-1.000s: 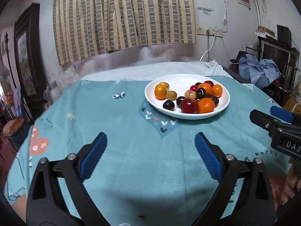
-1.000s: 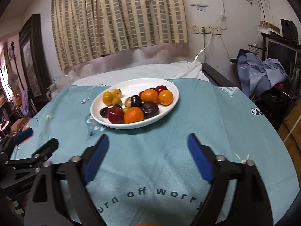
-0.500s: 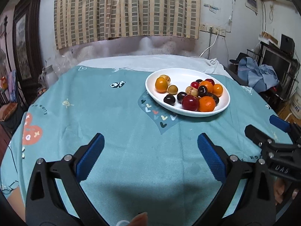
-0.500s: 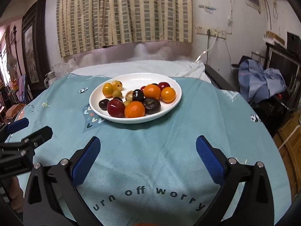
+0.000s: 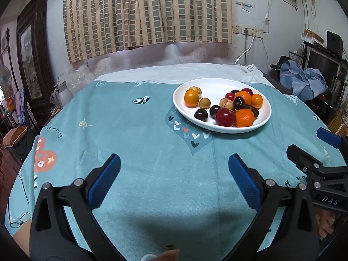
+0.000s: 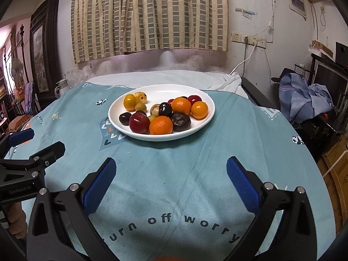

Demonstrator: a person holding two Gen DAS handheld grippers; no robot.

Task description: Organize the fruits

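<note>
Fruit (image 6: pixel 161 115) sits heaped on a white plate (image 6: pixel 202 126) on the teal tablecloth (image 6: pixel 174 174), every piece on the plate and none loose on the cloth, which fits either a pile waiting to be sorted or one just gathered. Both tools hang low over the near part of the table, well short of the plate: the left gripper (image 5: pixel 174 182) and the right gripper (image 6: pixel 171 184) each have their blue pads spread wide with nothing between them. Any pick here would call for a slow approach from above on a single piece at the rim of the pile, since the round fruit touch and could roll. Bare cloth lies wide to the left; the table edge falls away close on the right.
</note>
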